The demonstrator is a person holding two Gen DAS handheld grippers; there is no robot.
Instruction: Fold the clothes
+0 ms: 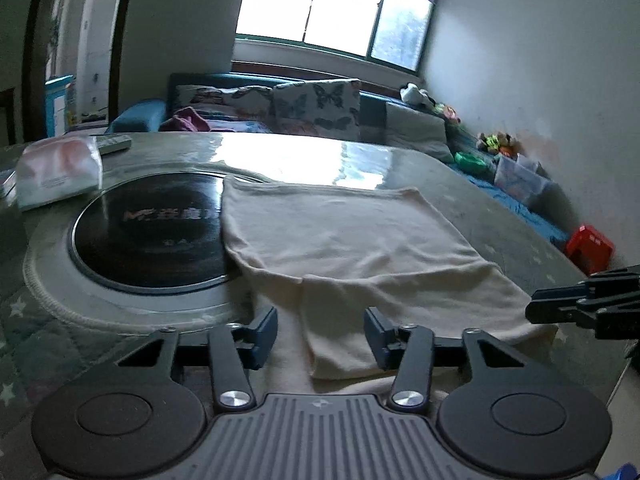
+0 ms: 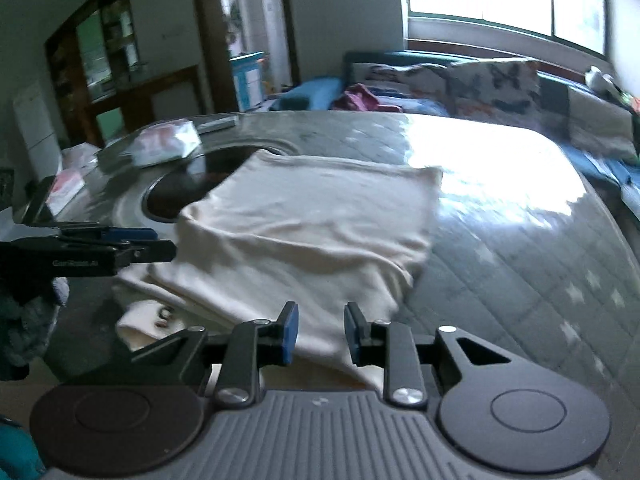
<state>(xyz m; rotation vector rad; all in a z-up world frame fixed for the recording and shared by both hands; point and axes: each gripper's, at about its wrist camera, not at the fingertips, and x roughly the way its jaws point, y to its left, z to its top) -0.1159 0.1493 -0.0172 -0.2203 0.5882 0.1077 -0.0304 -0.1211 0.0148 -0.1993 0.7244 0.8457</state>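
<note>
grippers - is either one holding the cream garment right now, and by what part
Nothing is held. The left gripper and right gripper both hover open over the near edge of the cream garment.

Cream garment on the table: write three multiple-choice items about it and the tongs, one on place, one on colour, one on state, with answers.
1. What does the cream garment partly cover?
A. the black round cooktop
B. the sofa
C. the red stool

2. What colour are the pads on the left tongs?
A. yellow
B. blue
C. white

3. How do the right tongs stand?
A. shut on the garment
B. open above the garment's near edge
C. out of view

Answers: 1 A, the garment's left edge lies over the cooktop's rim. 2 B, both pads show blue. 3 B, a clear gap shows between the fingers with cloth beneath.
</note>
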